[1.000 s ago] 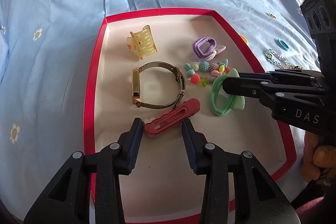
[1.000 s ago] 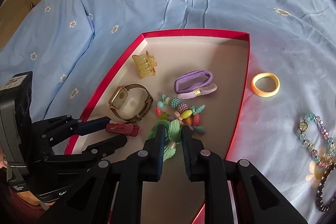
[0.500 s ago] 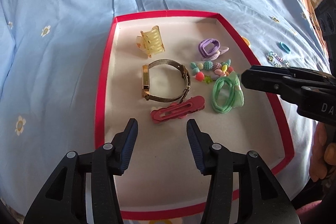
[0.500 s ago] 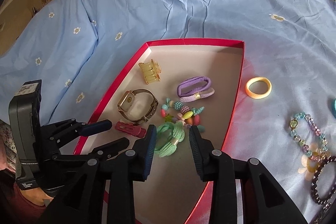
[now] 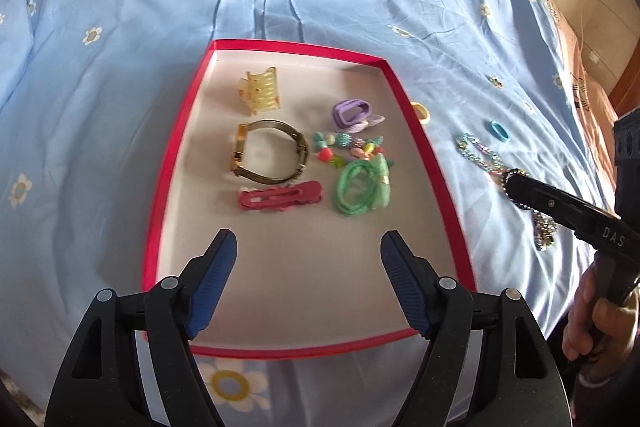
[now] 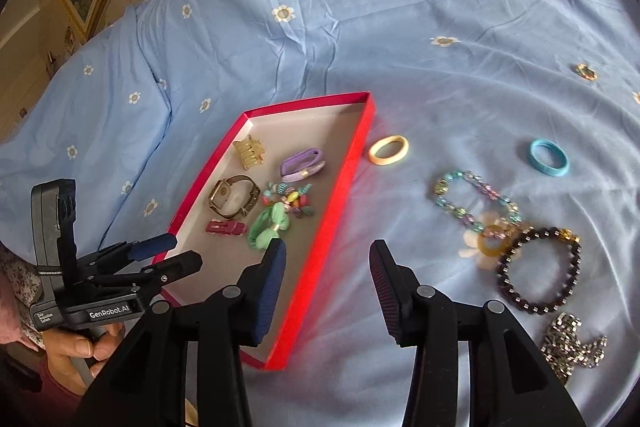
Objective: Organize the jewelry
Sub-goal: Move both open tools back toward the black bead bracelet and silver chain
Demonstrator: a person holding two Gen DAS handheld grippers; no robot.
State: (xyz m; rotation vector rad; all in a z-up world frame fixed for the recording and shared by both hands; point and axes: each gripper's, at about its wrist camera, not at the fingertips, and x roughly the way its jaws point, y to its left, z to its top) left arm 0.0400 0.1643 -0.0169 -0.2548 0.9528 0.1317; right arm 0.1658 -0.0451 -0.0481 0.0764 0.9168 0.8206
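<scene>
- Left gripper [image 5: 308, 267], lower centre of the left view: jaws just opened wide, nothing between them, over bare floor of the red tray [image 5: 420, 131].
- Right gripper [image 6: 328, 275], bottom centre of the right view: jaws just parted, empty, above the tray's right rim.
- In the tray's middle: red hair clip [image 5: 280, 198], green hair tie [image 5: 362, 185], watch [image 5: 268, 157].
- On the blue sheet [image 5: 120, 87], right of the tray: dark bead bracelet [image 6: 538, 275], perhaps overlapping a pastel bracelet [image 6: 472, 203].

The near half of the red tray [image 5: 436, 163] is bare floor, open to a gripper. Its far half is crowded by 6 pieces. Right of the tray, bracelets [image 6: 538, 269] and 2 hair rings scatter the bedspread [image 6: 360, 7].
</scene>
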